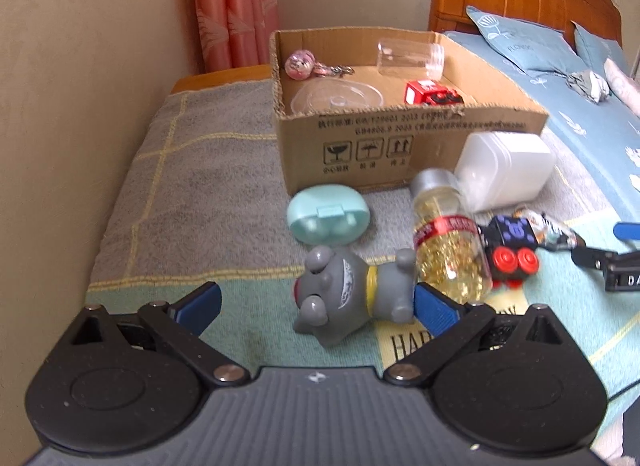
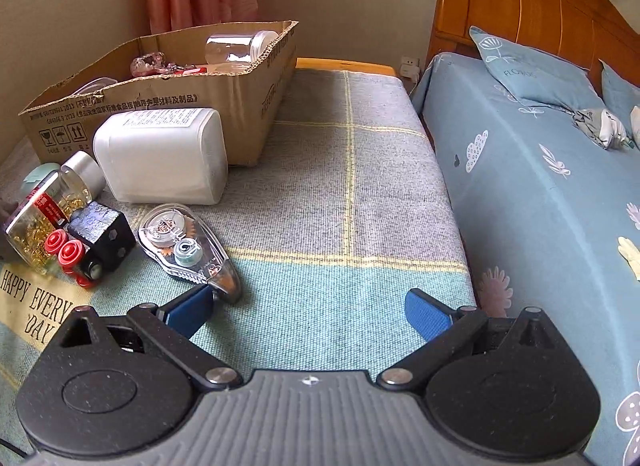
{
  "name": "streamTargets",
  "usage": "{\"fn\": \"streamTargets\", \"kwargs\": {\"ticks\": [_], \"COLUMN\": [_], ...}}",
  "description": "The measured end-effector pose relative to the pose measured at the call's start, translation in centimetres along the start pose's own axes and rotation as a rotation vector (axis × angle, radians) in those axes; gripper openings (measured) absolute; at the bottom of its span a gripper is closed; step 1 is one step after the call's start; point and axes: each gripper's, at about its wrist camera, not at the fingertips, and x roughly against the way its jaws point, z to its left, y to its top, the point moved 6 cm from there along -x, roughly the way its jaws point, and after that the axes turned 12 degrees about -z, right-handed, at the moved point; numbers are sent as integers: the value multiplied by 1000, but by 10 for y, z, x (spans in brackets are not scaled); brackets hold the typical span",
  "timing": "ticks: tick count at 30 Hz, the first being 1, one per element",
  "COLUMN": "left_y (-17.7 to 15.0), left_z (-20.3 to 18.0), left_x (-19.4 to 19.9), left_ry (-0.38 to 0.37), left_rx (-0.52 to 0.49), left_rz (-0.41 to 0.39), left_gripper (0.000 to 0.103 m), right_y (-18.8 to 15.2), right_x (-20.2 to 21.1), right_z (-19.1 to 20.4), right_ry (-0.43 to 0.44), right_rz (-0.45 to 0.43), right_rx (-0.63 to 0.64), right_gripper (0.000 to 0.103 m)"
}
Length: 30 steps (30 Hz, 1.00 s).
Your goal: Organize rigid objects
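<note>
Left gripper [image 1: 318, 302] wide open, grey toy dog [image 1: 352, 294] lying on its side between the fingers, looks untouched but hard to tell at the right pad. Right gripper [image 2: 310, 314] open w/ nothing in it, tape dispenser [image 2: 188, 250] just left of it. Cardboard box [image 1: 400, 137] far, holding clear jar [image 1: 412, 55] & red toy [image 1: 432, 93]. Green case [image 1: 328, 214], glass bottle [image 1: 448, 238], white container [image 1: 506, 163] near box front.
</note>
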Motion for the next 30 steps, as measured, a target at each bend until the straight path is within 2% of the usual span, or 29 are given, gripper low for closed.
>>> {"fn": "streamTargets", "kwargs": {"ticks": [4,9,16,21,29,30], "left_y": [-7,-12,-13,-13,-12,-12], "left_z": [-5,0,6,9,9,8], "left_x": [-13,-26,-27,-29,-30,-30], "left_ry": [-7,-34,-32,-41,-61,-65], "left_rx": [-2,63,60,61,45,42], "left_rz": [23,35,21,7,-4,-10], "left_gripper": [101,102,103,103,102,100], "right_y": [-1,-2,1,10,8,7], "right_x": [0,1,-3,-14,-15,-15], "right_z": [0,0,-2,-16,-13,-13], "right_ry": [7,7,25,-26,-50,-51], "right_rz": [-19,-27,-25,-23,-45,-46], "right_rx": [1,-1,13,-19,-33,-34], "right_gripper": [103,103,103,103,103,103]}}
